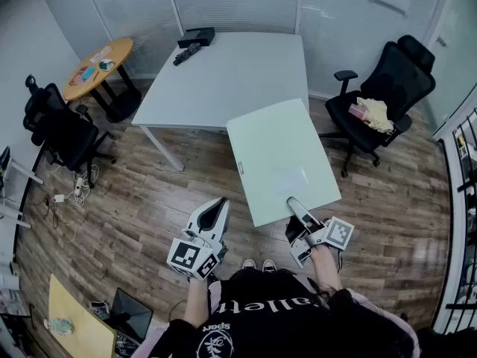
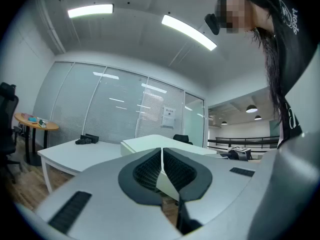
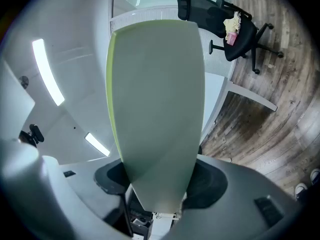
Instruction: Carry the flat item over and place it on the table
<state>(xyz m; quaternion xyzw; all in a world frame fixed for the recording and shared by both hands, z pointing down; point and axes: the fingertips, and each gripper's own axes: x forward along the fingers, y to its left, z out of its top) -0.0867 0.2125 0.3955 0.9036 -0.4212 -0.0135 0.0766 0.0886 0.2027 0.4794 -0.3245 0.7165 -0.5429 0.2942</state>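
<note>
A flat pale green board (image 1: 282, 159) hangs level over the wood floor, just in front of the white table (image 1: 223, 73). My right gripper (image 1: 298, 211) is shut on the board's near edge. In the right gripper view the board (image 3: 155, 99) fills the middle, running away from the gripper (image 3: 160, 184), with the dark pads pressed on both faces. My left gripper (image 1: 216, 213) is held low by the person's body, left of the board and clear of it. Its jaws meet with nothing between them (image 2: 161, 171). The board's edge (image 2: 150, 143) shows beyond them.
A black box and a dark device (image 1: 195, 39) lie at the table's far left corner. A black office chair (image 1: 384, 88) with cloth on its seat stands to the right. A round wooden table (image 1: 100, 62) and another black chair (image 1: 63, 129) stand at the left.
</note>
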